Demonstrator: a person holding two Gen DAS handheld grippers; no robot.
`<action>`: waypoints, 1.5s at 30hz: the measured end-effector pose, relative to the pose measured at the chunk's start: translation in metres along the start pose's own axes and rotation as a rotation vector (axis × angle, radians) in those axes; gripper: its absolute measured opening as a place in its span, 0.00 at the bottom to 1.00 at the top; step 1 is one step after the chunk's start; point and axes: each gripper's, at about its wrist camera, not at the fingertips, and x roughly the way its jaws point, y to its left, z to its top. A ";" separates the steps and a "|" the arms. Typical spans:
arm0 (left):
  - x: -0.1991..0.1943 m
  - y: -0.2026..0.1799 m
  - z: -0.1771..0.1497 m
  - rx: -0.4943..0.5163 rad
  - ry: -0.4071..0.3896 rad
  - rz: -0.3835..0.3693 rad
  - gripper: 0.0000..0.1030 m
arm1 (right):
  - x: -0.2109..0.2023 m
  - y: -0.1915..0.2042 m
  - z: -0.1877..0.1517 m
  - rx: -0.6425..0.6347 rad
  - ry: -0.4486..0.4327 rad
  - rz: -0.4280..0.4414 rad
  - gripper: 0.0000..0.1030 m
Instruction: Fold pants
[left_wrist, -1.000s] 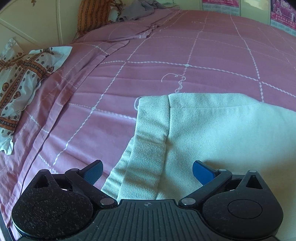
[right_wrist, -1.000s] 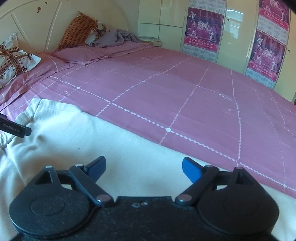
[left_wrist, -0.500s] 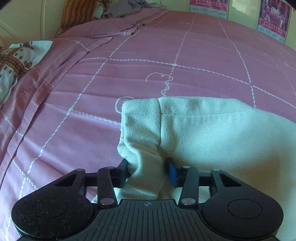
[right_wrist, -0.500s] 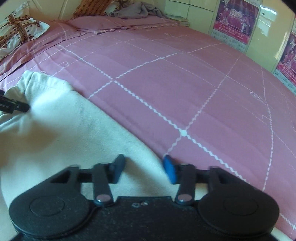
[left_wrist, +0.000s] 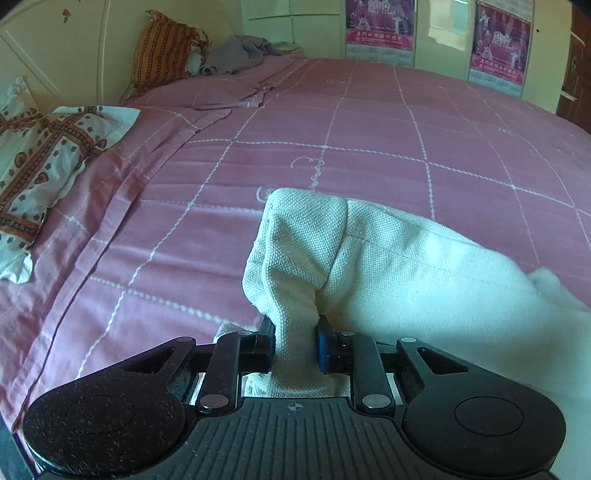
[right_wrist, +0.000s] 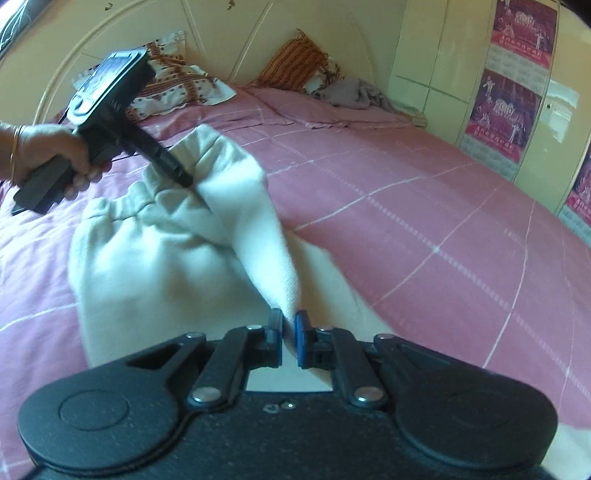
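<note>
The cream-white pants (left_wrist: 406, 266) lie on a pink bed and are lifted at one edge. My left gripper (left_wrist: 295, 341) is shut on a bunched fold of the pants at the waistband end. My right gripper (right_wrist: 290, 336) is shut on a thin edge of the same pants (right_wrist: 155, 258), which rises between the two grippers. In the right wrist view the left gripper (right_wrist: 181, 177) shows at the upper left, held by a hand, pinching the gathered waistband. The part of the pants below the grippers is hidden.
The pink checked bedspread (left_wrist: 369, 122) stretches ahead and right. A patterned pillow (left_wrist: 40, 162) lies at the left, an orange pillow (left_wrist: 162, 55) and grey cloth (left_wrist: 236, 55) at the headboard. Wardrobe doors with posters (right_wrist: 509, 99) stand at the far side.
Both grippers went from open to shut on the pants, then lifted the held edge off the bed; the cloth now hangs bunched between them.
</note>
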 end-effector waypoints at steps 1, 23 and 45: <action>-0.007 0.001 -0.008 0.000 0.012 0.000 0.24 | -0.001 0.012 -0.014 0.014 0.022 0.002 0.07; -0.087 0.038 -0.117 -0.761 0.153 -0.434 0.80 | -0.034 -0.014 -0.084 0.726 0.106 -0.036 0.68; -0.041 0.038 -0.096 -0.639 0.004 -0.258 0.11 | -0.002 -0.057 -0.083 1.089 0.150 -0.075 0.64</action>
